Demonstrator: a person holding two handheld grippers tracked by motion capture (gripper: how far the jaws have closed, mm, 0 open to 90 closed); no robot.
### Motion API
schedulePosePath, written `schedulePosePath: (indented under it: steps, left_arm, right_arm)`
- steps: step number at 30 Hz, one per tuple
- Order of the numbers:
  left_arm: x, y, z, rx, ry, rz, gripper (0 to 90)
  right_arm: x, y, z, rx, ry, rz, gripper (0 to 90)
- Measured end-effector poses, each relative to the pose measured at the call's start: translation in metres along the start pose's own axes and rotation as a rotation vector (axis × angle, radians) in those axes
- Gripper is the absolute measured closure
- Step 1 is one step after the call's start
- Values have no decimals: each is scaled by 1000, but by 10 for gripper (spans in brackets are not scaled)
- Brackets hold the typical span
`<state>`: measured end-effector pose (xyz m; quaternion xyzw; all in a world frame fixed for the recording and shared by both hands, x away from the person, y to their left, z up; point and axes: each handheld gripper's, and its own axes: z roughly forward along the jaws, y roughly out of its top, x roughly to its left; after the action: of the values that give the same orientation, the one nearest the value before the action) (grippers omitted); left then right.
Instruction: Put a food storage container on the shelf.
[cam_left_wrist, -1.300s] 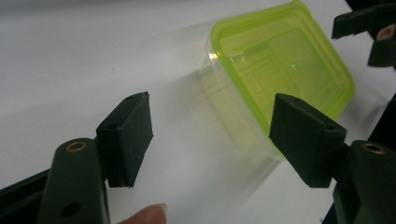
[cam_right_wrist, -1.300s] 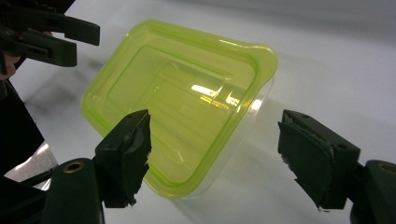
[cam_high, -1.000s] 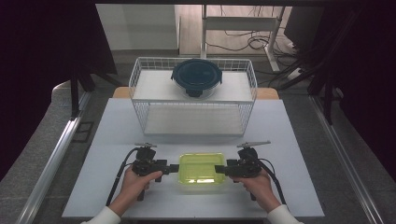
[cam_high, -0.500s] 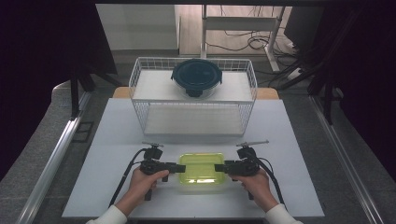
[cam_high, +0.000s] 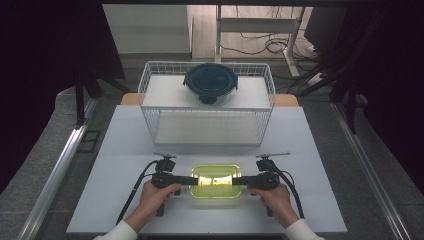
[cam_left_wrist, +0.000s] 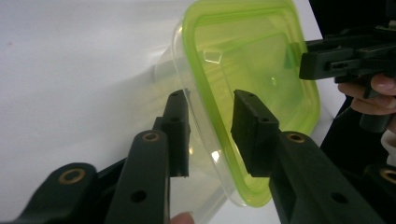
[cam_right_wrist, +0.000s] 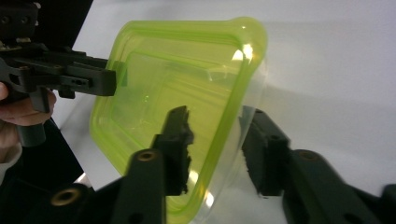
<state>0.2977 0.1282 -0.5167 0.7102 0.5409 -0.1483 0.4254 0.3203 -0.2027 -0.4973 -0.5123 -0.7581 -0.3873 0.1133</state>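
A clear plastic box with a lime-green lid lies on the white table near its front edge. My left gripper reaches in at the box's left end and my right gripper at its right end, each held in one hand. In the left gripper view the lid's rim runs between my jaws, which have just been closing; a gap still shows beside the pad over the lid. In the right gripper view the rim likewise passes between my closing jaws.
Behind the box stands a white wire basket turned upside down. A round dark-lidded container sits on top of it. The table ends just behind the person's hands.
Both pairs of jaws have narrowed around the ends of the green-lidded box. The left gripper has edged slightly in toward the box. The box itself has not moved.
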Motion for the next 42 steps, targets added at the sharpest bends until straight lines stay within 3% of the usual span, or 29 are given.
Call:
schedulePosePath:
  steps: [3,6,8,21,42]
  left_arm:
    - [-3,-1,-2,-14,9,4,720]
    - [-5,-1,-6,-33,-17,-5,768]
    - [-7,-2,-7,-34,-3,20,774]
    - [-17,0,-20,-74,-8,82,796]
    - [-34,5,-51,-139,-11,146,797]
  right_arm:
    - [3,-1,-3,-14,-4,-9,728]
    - [4,-1,-8,-38,-3,-2,767]
    - [5,-1,-11,-51,-6,-12,775]
    - [20,0,-22,-95,-24,-111,784]
    - [45,6,-37,-167,-13,-218,783]
